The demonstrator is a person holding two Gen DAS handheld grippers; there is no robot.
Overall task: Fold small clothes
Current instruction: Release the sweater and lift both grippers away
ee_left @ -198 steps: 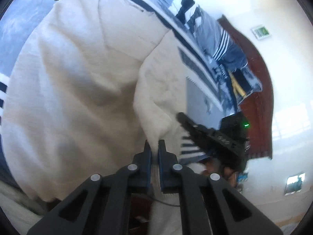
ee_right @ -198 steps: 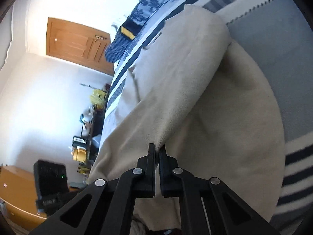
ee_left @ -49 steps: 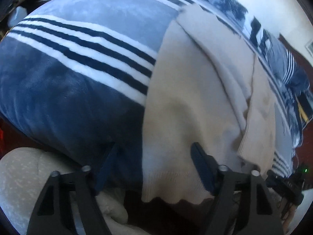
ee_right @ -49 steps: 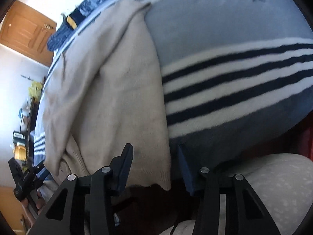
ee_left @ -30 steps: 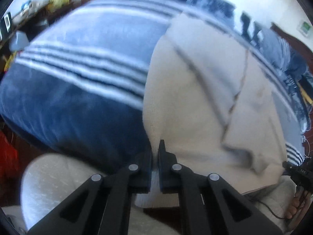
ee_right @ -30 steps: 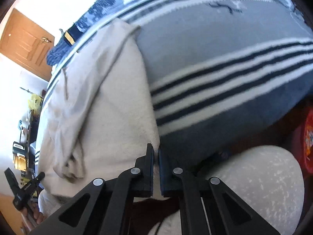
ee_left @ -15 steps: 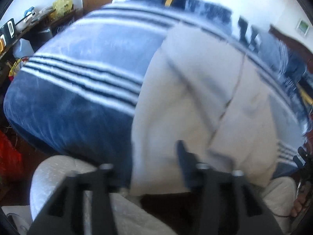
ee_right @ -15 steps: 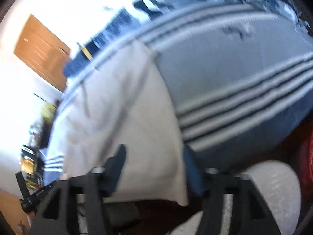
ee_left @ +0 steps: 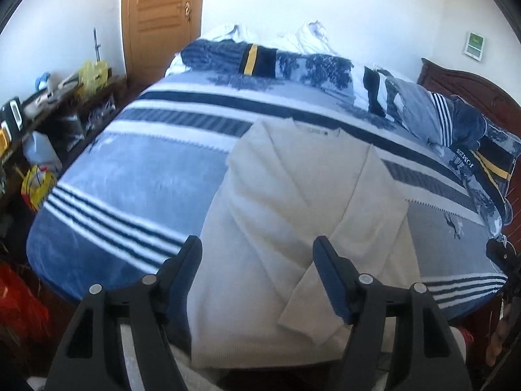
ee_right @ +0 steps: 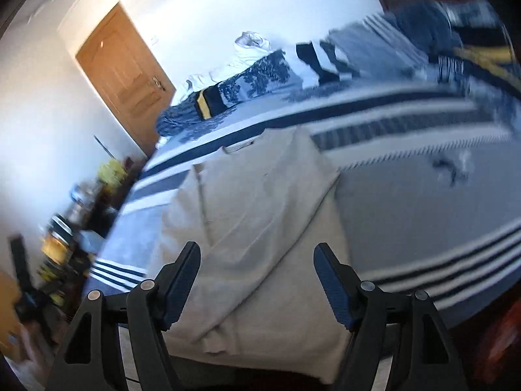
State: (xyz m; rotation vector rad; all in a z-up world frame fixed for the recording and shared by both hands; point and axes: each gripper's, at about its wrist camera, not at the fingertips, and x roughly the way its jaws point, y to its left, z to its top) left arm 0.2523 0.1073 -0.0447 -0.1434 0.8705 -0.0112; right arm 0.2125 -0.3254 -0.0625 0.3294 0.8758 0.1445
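Observation:
A cream sweater (ee_left: 306, 202) lies flat on the blue striped blanket (ee_left: 136, 176), both sleeves folded in and crossed over its front, its hem hanging over the near bed edge. High above that hem my left gripper (ee_left: 257, 260) hangs with its jaws opening and nothing between them. In the right wrist view the same sweater (ee_right: 260, 215) spreads below my right gripper (ee_right: 255, 262), whose jaws are also opening and hold nothing. The right gripper's body shows at the right edge of the left wrist view, with a hand on it.
Piled bedding and pillows (ee_left: 423, 110) line the far and right side of the bed. A wooden door (ee_left: 159, 16) stands behind it. A cluttered low shelf (ee_left: 49, 97) runs along the left wall. A red bag (ee_left: 16, 303) sits on the floor at the near left.
Both grippers were shut on the sweater's hem at the bed edge a second ago. They have let it go, spread their jaws and risen well above the bed.

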